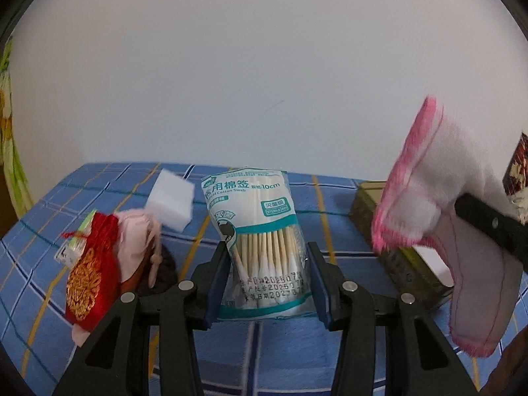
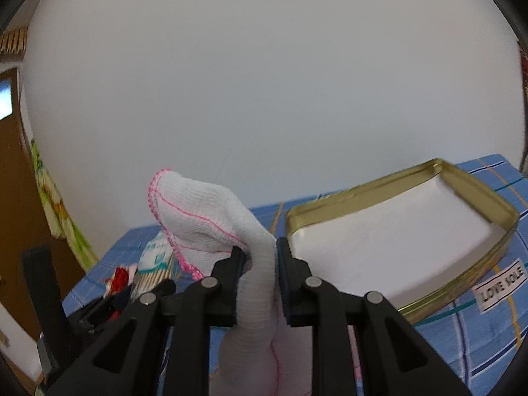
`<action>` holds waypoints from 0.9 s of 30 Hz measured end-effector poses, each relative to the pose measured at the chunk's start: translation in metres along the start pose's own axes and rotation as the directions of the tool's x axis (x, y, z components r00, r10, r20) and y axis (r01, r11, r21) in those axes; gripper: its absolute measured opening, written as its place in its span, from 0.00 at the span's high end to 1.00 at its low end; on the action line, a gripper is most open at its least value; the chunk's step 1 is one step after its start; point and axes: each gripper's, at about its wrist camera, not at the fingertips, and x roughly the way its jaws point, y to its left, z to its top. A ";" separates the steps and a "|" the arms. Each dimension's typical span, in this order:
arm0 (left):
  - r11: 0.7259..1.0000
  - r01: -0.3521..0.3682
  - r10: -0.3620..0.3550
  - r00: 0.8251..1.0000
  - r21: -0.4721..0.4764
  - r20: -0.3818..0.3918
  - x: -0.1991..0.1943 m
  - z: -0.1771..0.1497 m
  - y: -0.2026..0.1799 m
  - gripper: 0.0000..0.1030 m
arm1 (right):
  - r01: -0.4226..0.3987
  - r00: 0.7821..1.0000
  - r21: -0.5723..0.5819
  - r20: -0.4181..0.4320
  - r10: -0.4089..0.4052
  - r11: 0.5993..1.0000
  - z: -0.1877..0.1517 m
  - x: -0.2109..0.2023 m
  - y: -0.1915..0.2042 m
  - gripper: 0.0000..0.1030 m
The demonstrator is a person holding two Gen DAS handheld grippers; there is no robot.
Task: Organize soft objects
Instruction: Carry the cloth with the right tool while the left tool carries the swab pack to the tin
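So far: nothing lies in the gold tin (image 2: pixel 445 178) ahead-right of the right gripper (image 2: pixel 260 257).
Right gripper: clamped on the white cloth (image 2: pixel 204 217), lifted.
Left gripper (image 1: pixel 267 264): jaws apart, bracketing the swab pack (image 1: pixel 254 231); contact unclear.
Left over: red pouch (image 1: pixel 89 274), pink pouch (image 1: pixel 137 241), sponge (image 1: pixel 170 199), ahead-left.

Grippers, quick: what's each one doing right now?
Left gripper: open, straddling the cotton swab pack.
Right gripper: shut on the white cloth.

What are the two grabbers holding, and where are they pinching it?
The right gripper pinches the white cloth with pink stitching around its bunched middle. The left gripper straddles the cotton swab bag, not clearly squeezing it.
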 end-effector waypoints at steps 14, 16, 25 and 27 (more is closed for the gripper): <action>1.000 0.002 -0.002 1.000 0.000 0.020 0.000 0.002 -0.001 0.53 | 0.012 1.000 -0.016 0.017 -0.012 1.000 0.002 -0.001 0.002 0.81; 1.000 0.011 -0.012 0.999 0.010 0.038 -0.005 0.005 -0.006 0.53 | 0.049 0.996 -0.018 0.073 -0.047 0.999 0.008 -0.011 -0.004 0.81; 0.993 0.086 -0.093 0.991 0.082 0.091 -0.016 0.023 -0.061 0.53 | 0.155 0.970 0.134 0.169 -0.177 0.979 0.032 -0.040 -0.072 0.81; 0.989 0.105 -0.115 0.989 0.099 0.096 -0.016 0.024 -0.077 0.53 | 0.194 0.961 0.130 0.173 -0.215 0.972 0.034 -0.043 -0.087 0.81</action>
